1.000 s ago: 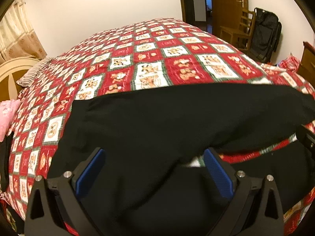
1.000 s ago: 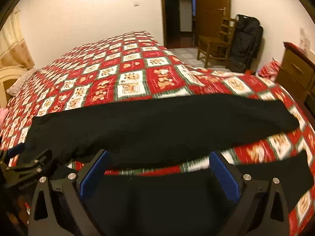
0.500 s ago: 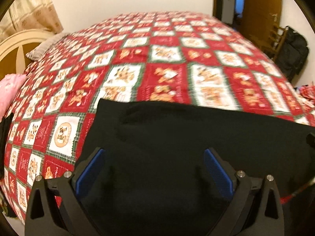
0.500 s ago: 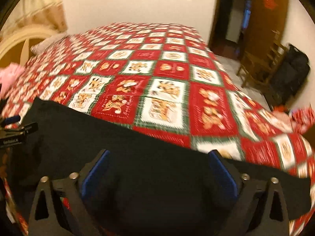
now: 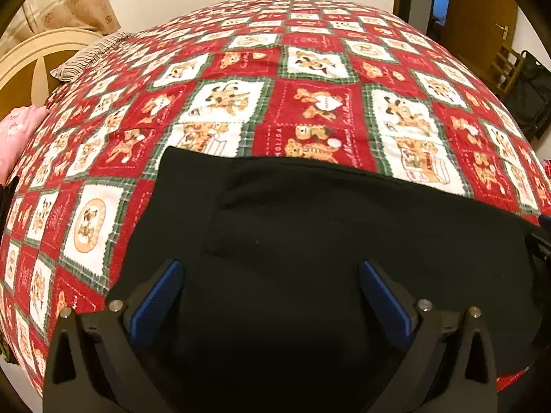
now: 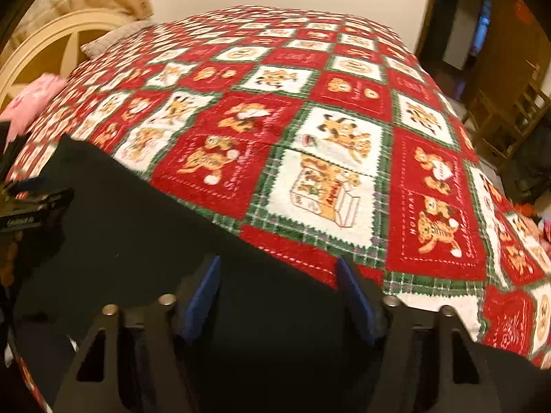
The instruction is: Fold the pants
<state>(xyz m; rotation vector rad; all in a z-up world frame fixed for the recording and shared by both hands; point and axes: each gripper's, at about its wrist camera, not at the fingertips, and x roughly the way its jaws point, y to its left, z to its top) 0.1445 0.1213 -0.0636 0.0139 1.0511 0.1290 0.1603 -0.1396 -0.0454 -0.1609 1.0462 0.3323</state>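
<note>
Two grippers are hovering low over black pants [image 5: 310, 241] that are lying flat along the near edge of the bed. Their cloth is looking soft, matte and dark, with a squared corner pointing toward eleven o'clock and a faint pocket-like seam showing in the left wrist view. The left gripper [image 5: 268, 296] is standing with its blue ribbed pads [image 5: 155, 299] spread wide, nothing between them. The right gripper [image 6: 279, 292] is also standing parted, though narrower, its pads over the pants' far hem; the picture is blurring there. At nine o'clock in the right wrist view, the left gripper's black body is showing over the cloth.

Under the pants a quilt [image 5: 310, 86] of red and white squares, printed with bears and edged in green plaid, is covering the bed. A cream curved headboard [image 5: 38, 55], a striped pillow [image 5: 86, 58] and something pink [image 5: 17, 134] are sitting toward ten o'clock. A wooden chair [image 5: 506, 69] and a dark bag [image 5: 530, 99] are standing toward two o'clock, near a brown door [image 5: 478, 17].
</note>
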